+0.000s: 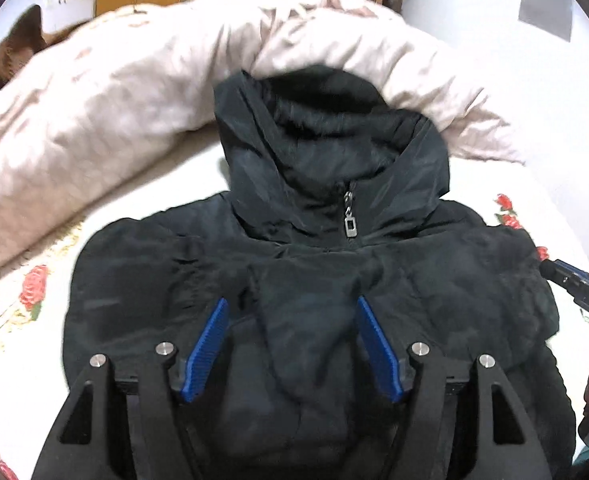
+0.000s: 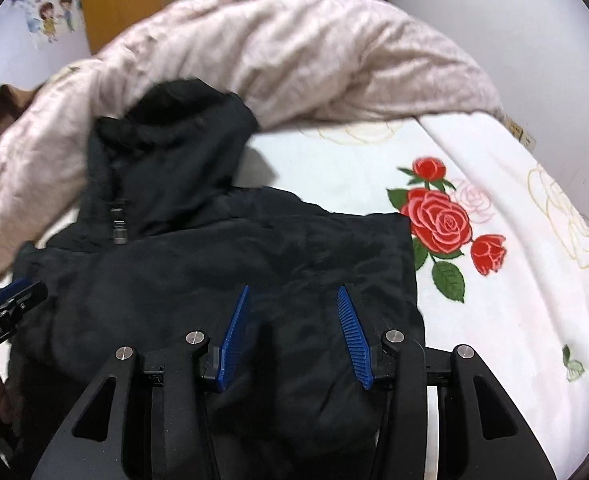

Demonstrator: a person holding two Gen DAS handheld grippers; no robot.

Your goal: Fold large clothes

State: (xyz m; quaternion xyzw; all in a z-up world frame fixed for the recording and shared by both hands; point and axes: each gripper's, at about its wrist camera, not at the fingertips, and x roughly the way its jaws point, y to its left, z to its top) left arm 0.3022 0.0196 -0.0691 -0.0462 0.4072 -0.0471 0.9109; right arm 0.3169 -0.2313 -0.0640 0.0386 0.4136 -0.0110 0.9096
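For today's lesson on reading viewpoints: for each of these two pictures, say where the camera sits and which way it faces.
Left wrist: on the left gripper, looking down over the black jacket; its own blue fingers show.
Right wrist: on the right gripper, facing down over the jacket's edge and rose bedsheet; own fingers show.
Shared: jacket, pink duvet, each other's gripper at the frame edge.

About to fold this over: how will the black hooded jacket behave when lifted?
The black jacket looks puffy and creased, so it will probably sag and spring back. Its smooth shell may slip on the pads. The hood will likely flop.
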